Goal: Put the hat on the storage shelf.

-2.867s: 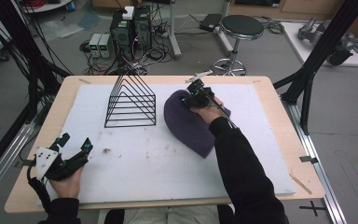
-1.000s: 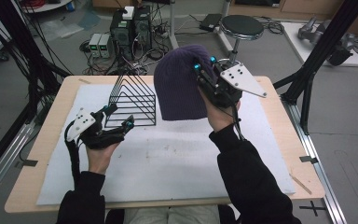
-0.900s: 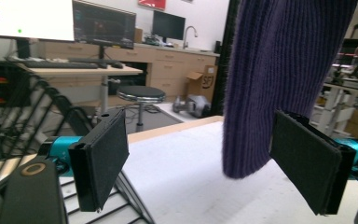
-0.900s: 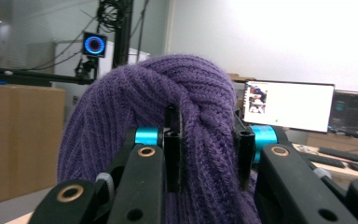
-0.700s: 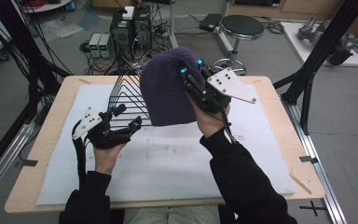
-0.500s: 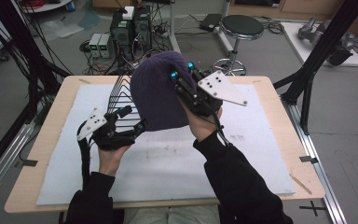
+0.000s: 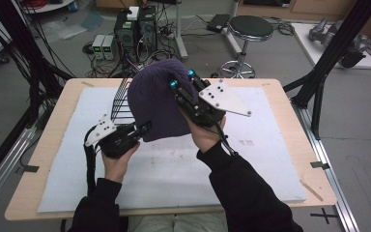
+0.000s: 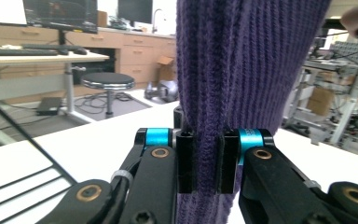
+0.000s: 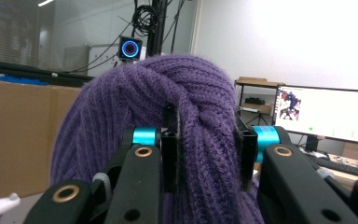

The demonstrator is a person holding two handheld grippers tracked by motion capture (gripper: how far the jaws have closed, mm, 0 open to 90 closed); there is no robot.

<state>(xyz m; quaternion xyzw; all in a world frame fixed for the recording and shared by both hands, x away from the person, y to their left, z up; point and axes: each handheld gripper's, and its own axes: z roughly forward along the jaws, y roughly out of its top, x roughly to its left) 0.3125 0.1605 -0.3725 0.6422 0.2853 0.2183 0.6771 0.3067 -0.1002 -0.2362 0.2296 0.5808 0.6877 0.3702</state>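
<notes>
lab: camera rig (image 7: 338, 43), computers (image 7: 135, 26)

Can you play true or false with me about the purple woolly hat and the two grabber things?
1. The purple hat is lifted up off the table. True.
2. The left gripper has its jaws wide open with nothing between them. False: its jaws have just closed and now pinch a fold of the hat's lower edge.
3. The right gripper is pinching the hat too. True: a thick bunch of knit sits squeezed between its jaws.
4. The black wire rack is in front of the hat, near the person. False: it stands behind the hat, partly hidden by it.
5. The hat is lying flat on the white mat. False: both grippers hold it in the air.
</notes>
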